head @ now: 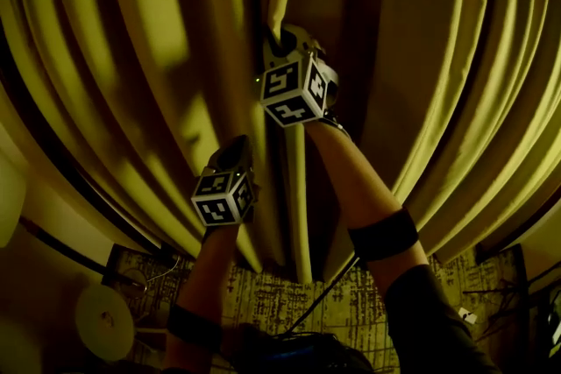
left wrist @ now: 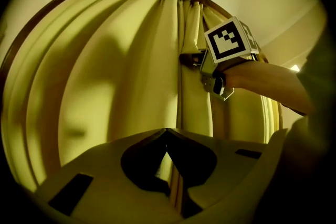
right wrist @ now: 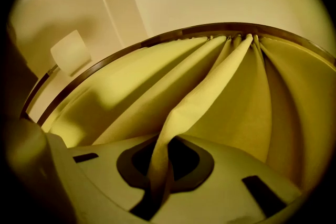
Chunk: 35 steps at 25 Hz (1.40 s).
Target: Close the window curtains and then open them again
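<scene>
Leftmost, the yellow curtains [head: 131, 57] hang in deep folds and fill the view, their two halves meeting near the middle. Just left of that seam, the left gripper [head: 235, 151] has its jaws pressed together on a thin edge of the cloth. Higher and just to its right, the right gripper [head: 282, 38] is clamped on a fold that runs up to the dark rail [right wrist: 157, 38]. Further right, more folds hang above the patterned floor [head: 289, 302].
</scene>
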{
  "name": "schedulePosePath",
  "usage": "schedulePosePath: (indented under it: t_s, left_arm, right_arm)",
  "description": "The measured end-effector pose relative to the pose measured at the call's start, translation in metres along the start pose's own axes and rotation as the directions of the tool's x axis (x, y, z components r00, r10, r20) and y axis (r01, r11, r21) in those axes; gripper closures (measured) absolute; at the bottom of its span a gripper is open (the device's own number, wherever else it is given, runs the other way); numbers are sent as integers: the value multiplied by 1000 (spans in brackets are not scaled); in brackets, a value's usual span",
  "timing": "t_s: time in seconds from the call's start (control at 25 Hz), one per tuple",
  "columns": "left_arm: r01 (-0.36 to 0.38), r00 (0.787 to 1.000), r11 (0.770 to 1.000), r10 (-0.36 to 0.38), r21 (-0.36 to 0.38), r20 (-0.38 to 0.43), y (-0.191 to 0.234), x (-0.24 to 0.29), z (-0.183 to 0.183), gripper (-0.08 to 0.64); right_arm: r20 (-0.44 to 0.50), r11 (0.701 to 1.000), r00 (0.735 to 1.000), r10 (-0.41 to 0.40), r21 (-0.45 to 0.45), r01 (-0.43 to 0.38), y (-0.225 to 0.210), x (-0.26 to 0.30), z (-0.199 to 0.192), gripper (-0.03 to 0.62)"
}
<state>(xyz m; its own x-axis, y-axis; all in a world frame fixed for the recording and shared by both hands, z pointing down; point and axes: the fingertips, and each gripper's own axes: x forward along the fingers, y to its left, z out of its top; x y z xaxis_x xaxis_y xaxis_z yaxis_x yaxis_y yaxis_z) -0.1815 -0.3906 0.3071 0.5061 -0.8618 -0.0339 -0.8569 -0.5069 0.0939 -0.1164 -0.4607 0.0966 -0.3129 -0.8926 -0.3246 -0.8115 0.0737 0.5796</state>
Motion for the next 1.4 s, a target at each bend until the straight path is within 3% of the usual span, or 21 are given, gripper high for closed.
schedulePosePath:
  t_s: [0.48,0.72,0.88,1.08,1.4]
  left_arm:
    - [-92,995,995,93,-35,19,84,-15,-7,552]
    - [-139,990,989,140,-43,26,121,-31,-10,552]
    - [-178,983,983,179,-49,29,148,-48,-10,552]
    - [-212,976,974,215,-80,33,183,-67,-4,552]
    - [-201,978,976,205,-81,38,241,-76,5,552]
  right_arm:
    - [57,983,995,83,-168,-72,73,53,59,566]
    - [55,942,974,220,-269,-198,150,75,86,571]
    - [89,936,967,240,-284,-206,181,88,112,568]
    - [101,893,939,328,-358,-274,242,108,137,571]
    - [109,899,946,305,-362,-248,266,144,164,571]
